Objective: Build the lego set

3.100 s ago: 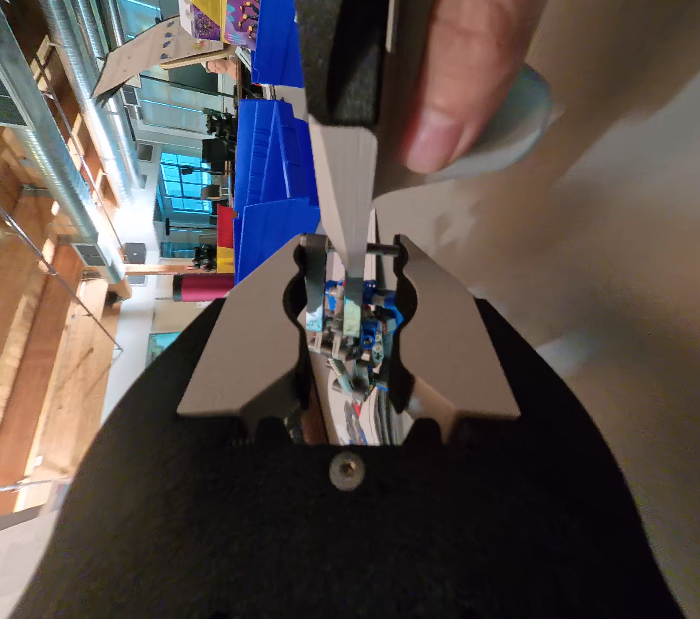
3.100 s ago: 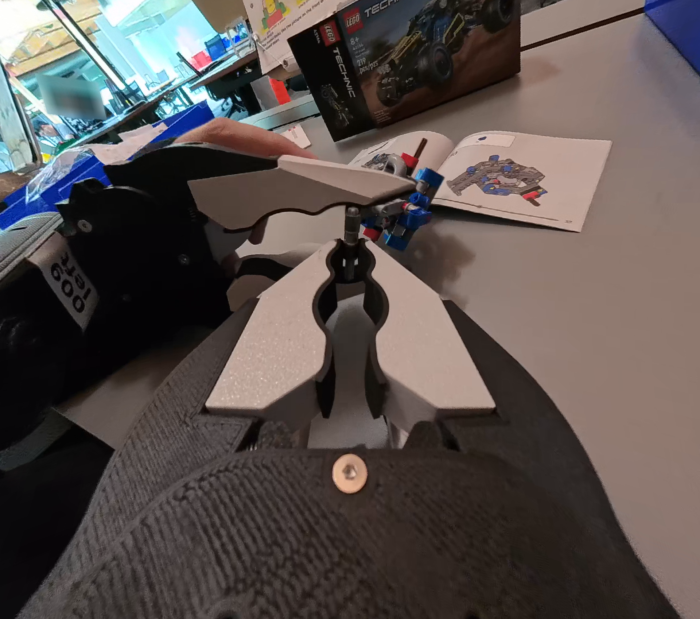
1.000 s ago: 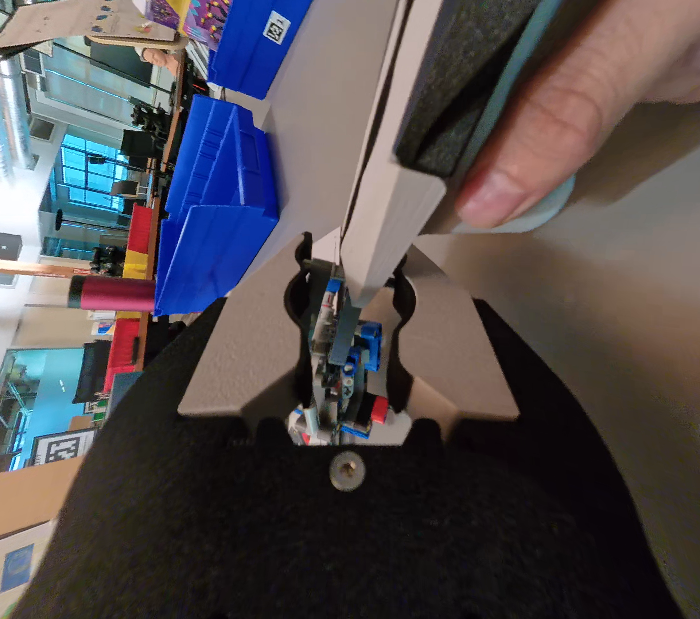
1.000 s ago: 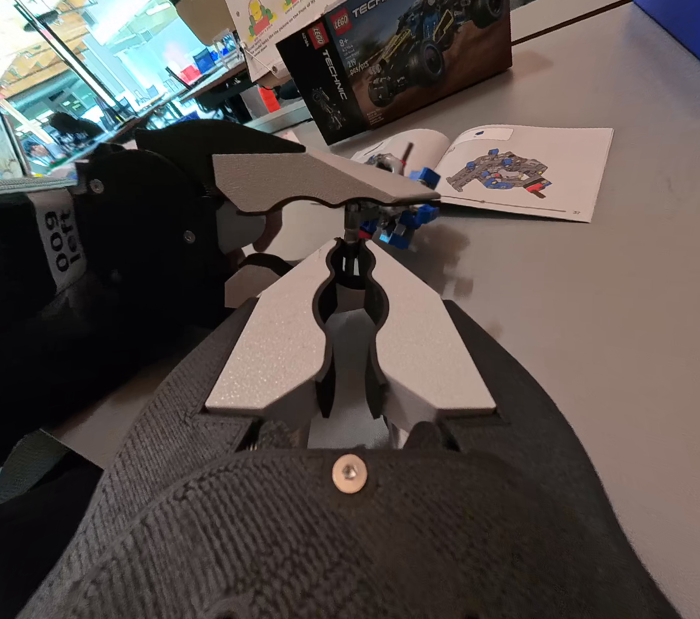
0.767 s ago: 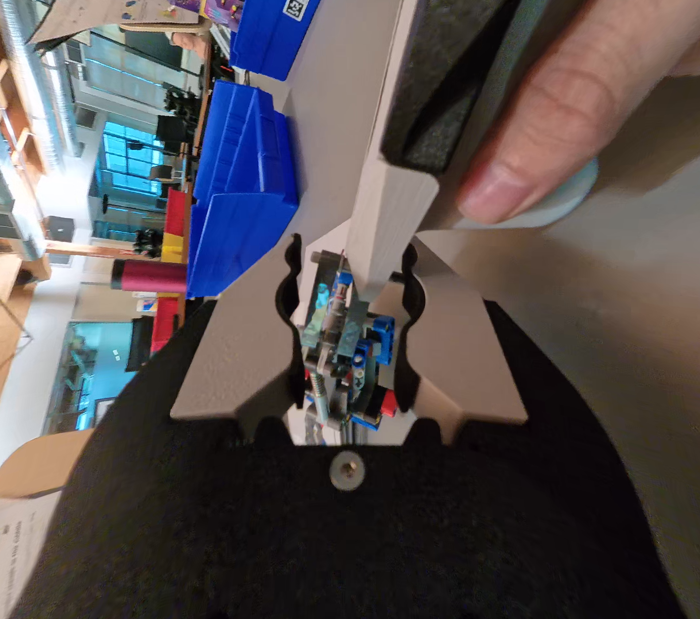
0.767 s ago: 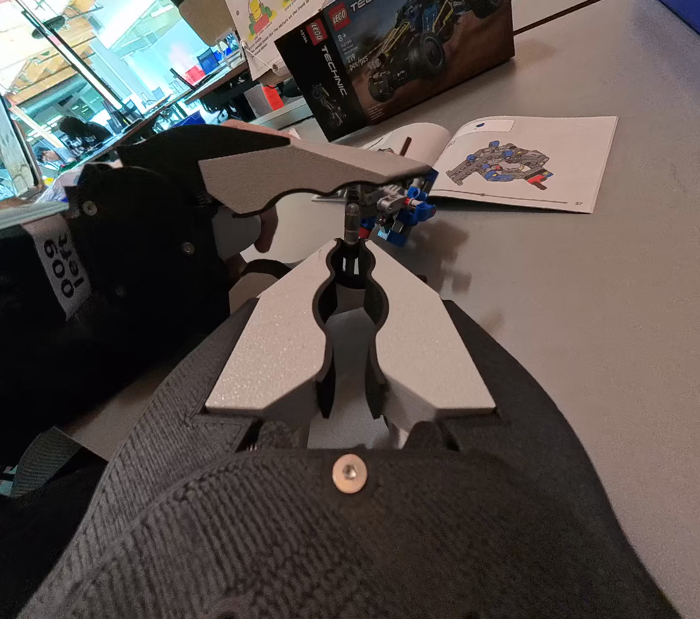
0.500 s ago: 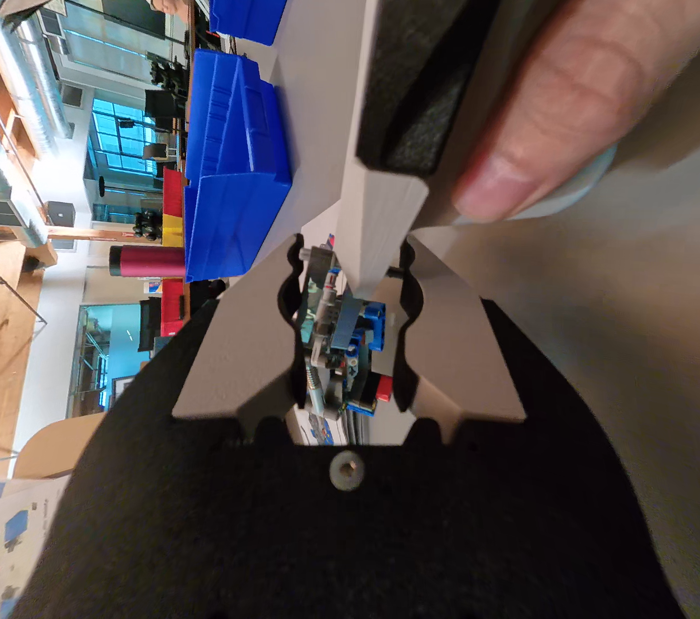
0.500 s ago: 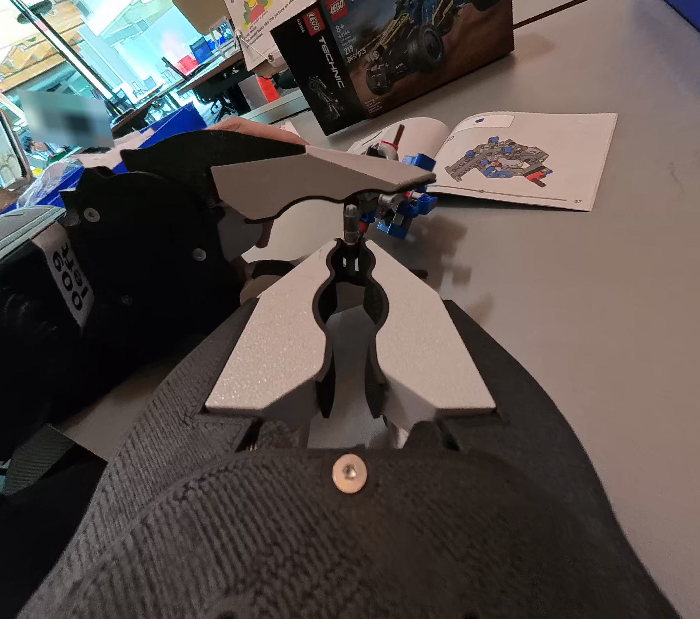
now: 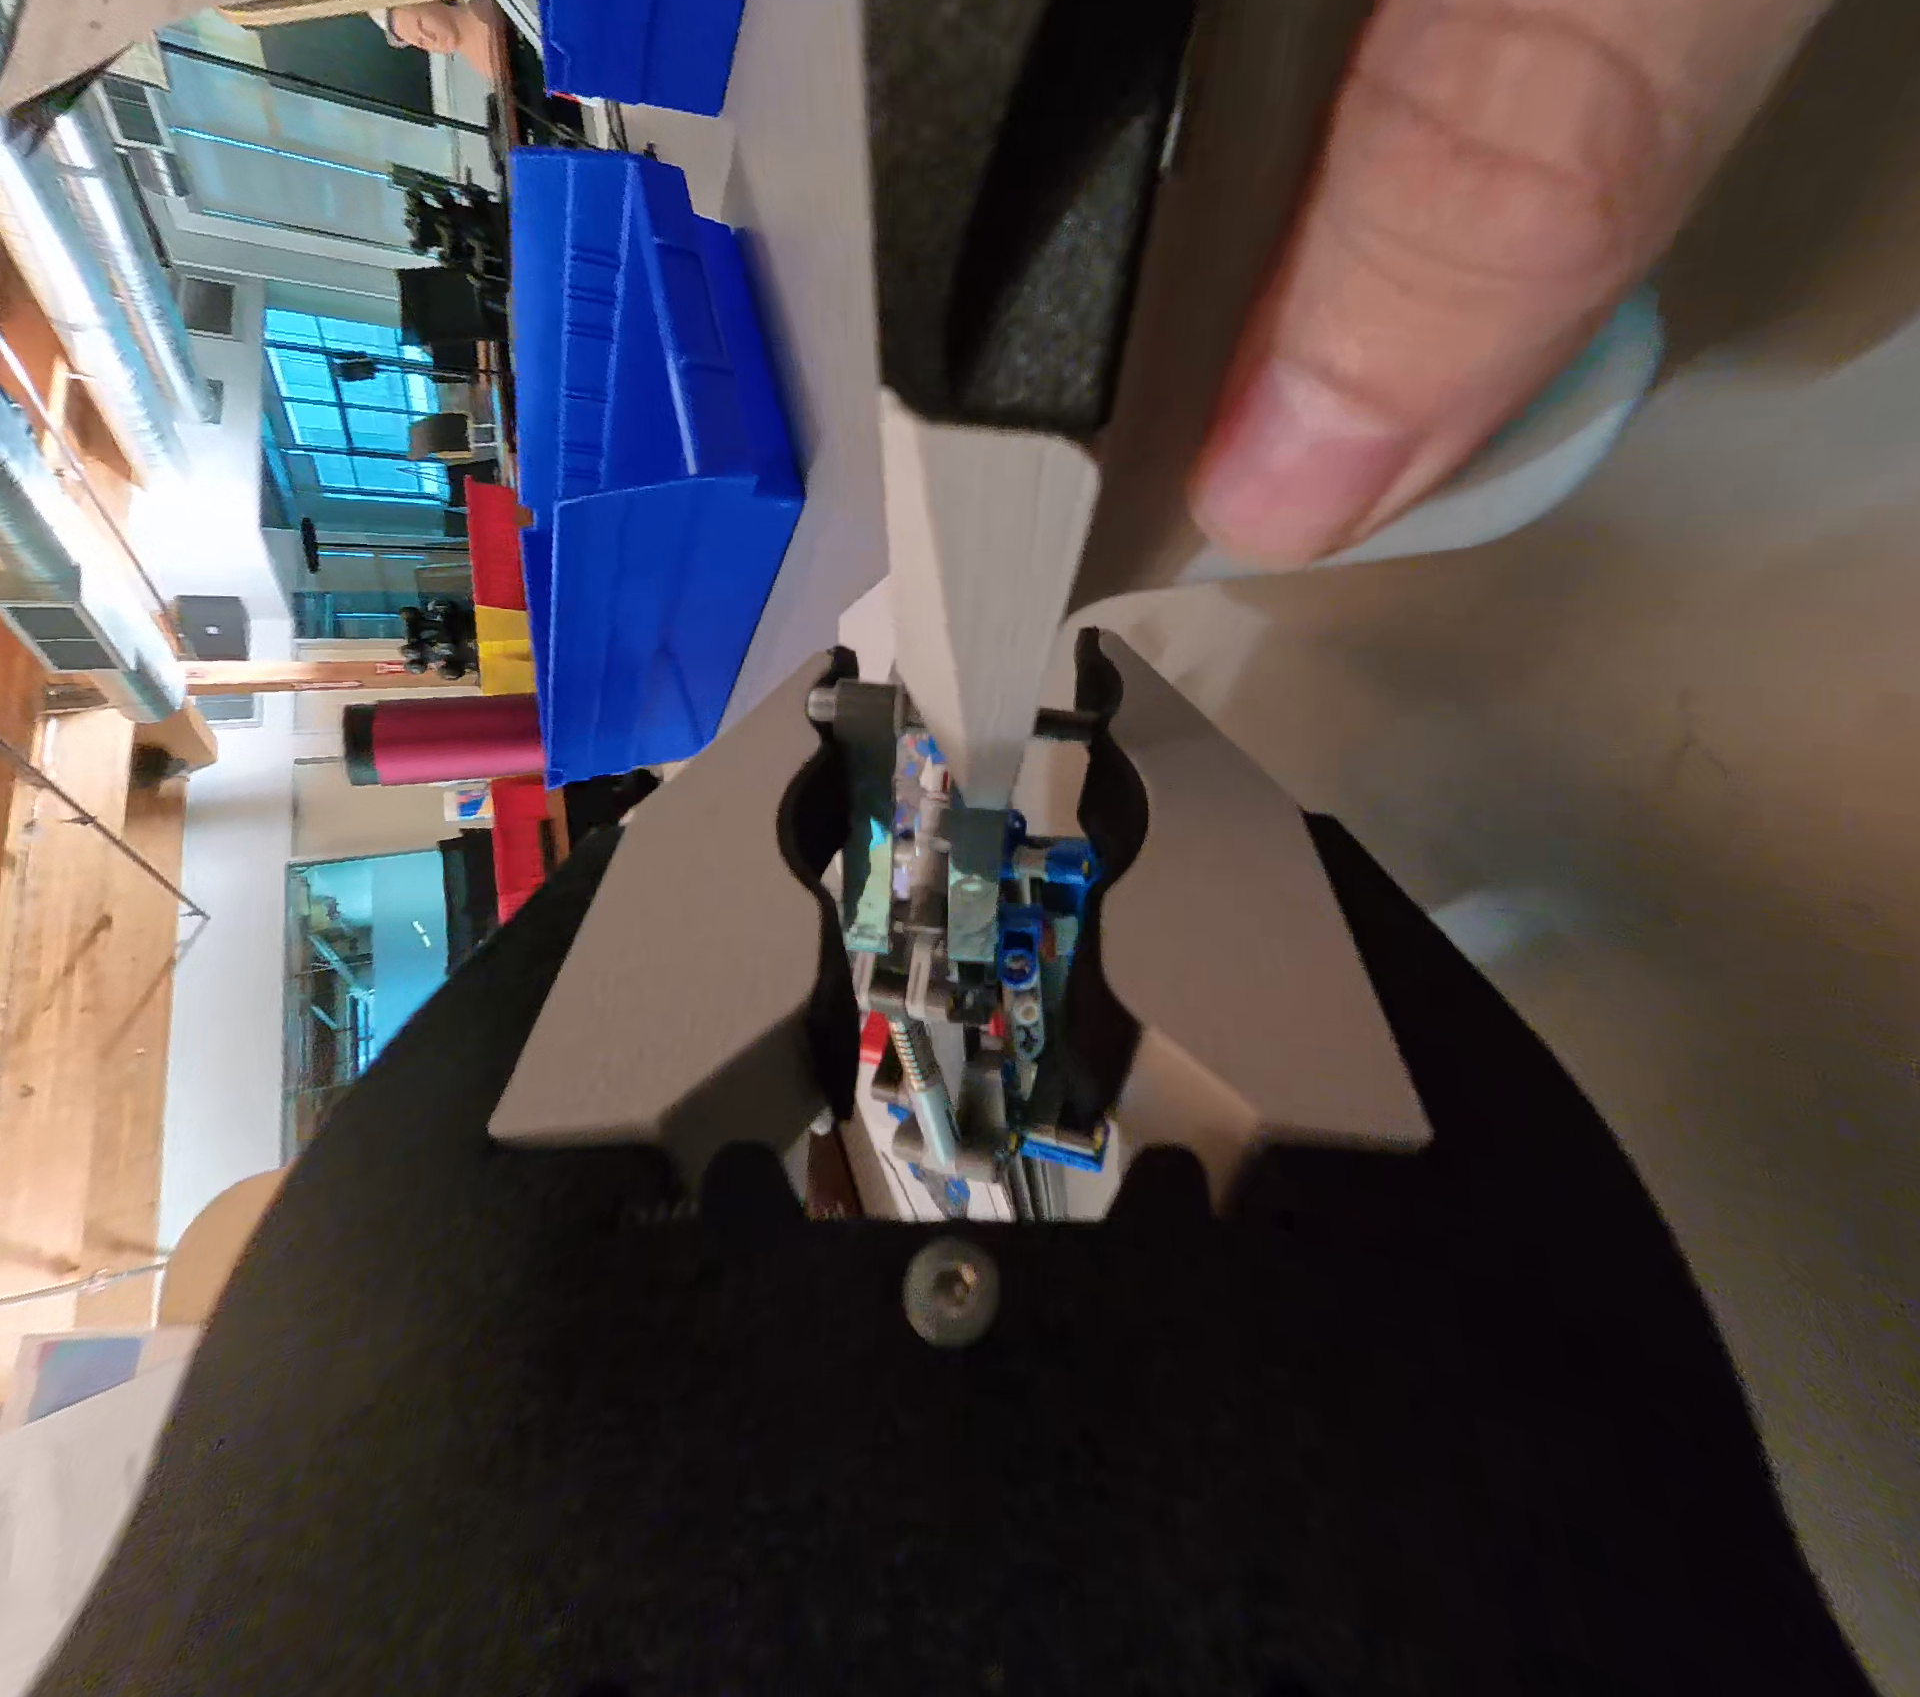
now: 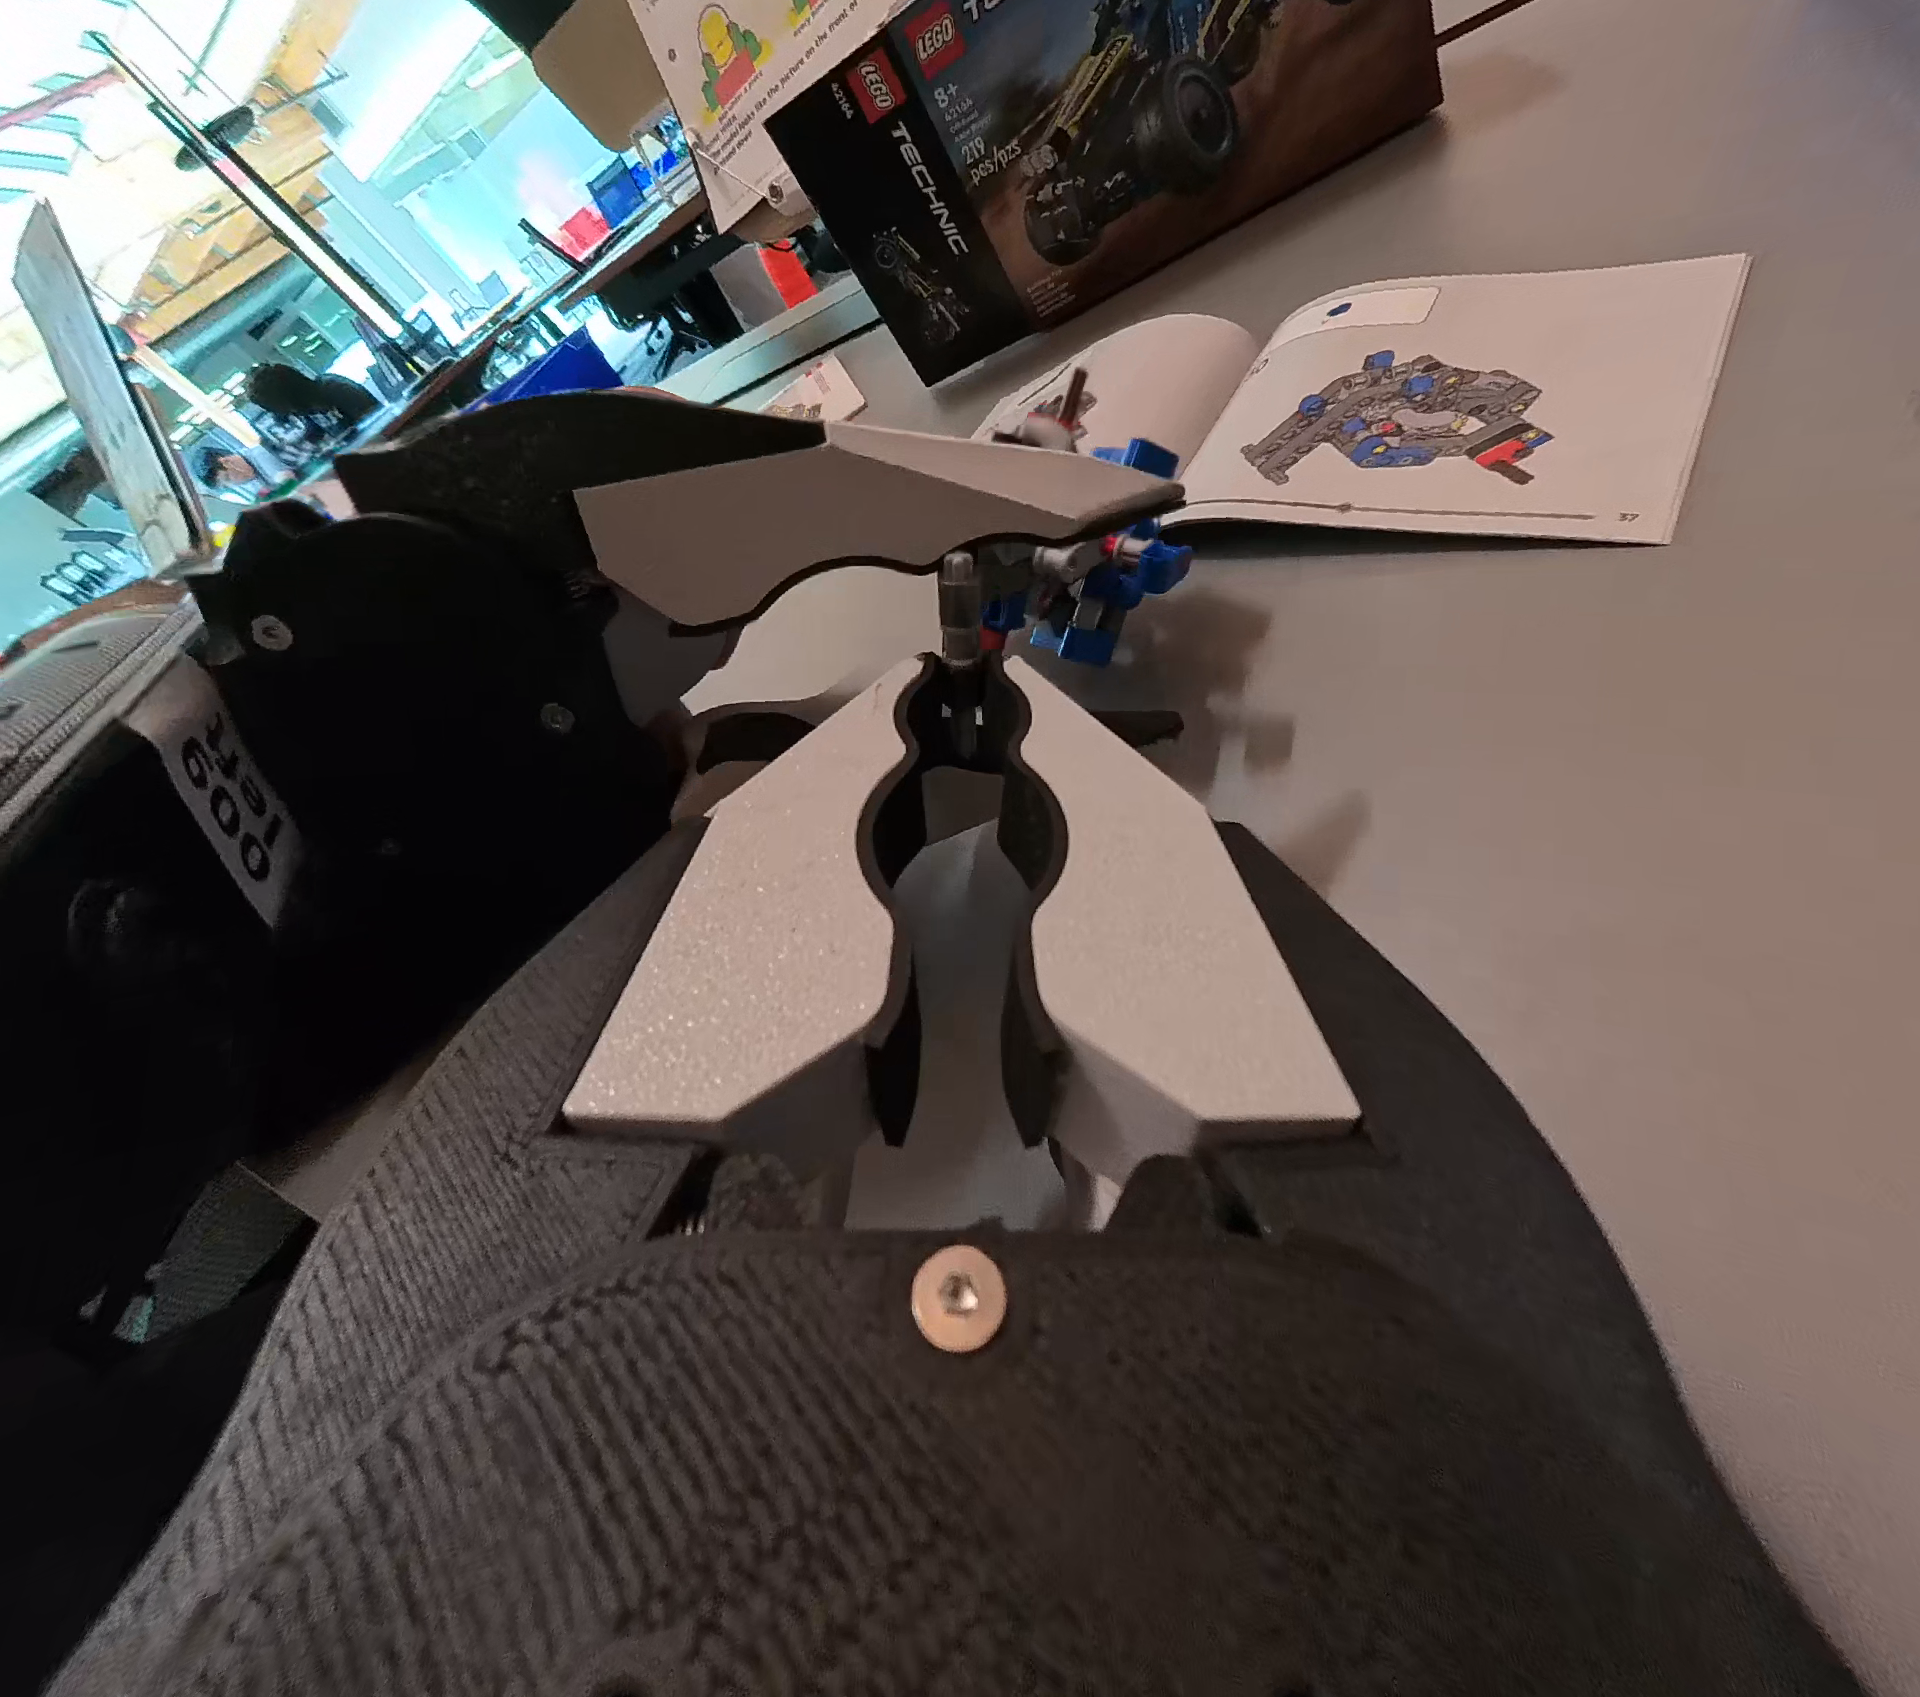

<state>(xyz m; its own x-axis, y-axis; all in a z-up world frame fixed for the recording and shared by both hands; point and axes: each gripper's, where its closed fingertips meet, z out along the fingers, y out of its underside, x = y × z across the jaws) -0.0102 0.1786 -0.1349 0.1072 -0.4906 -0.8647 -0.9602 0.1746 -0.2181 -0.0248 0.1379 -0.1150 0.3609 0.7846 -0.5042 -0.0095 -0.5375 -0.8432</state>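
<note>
Change since a second ago: in the left wrist view the right gripper's pale finger (image 9: 987,608) no longer enters at a slant. It now points straight down into the mouth of the left gripper (image 9: 961,681), and the blue bins (image 9: 644,504) behind have shifted with that turn. The left gripper is closed across a small grey-and-blue brick assembly (image 9: 966,899); the stub ends of the assembly's cross pin meet both fingertips. In the right wrist view its upper finger (image 10: 883,484) lies flat on top of the assembly. The right gripper (image 10: 961,691) has its fingers almost together, pinching the lower end of a thin dark grey pin (image 10: 956,608). The pin stands upright from the fingertips and reaches the underside of the assembly. The whole lot is held above the grey table (image 10: 1558,816), with an open instruction booklet (image 10: 1455,421) just beyond and a dark set box (image 10: 1143,89) behind that. A person's thumb (image 9: 1455,193) rests on the right gripper's body. Judgement on handling: the pin is gripped only near its end, so any twist between the two grippers would lever it sideways. Keep the pin's axis square to the assembly, keep the left grip firm, and make only small, straight pushes.
</note>
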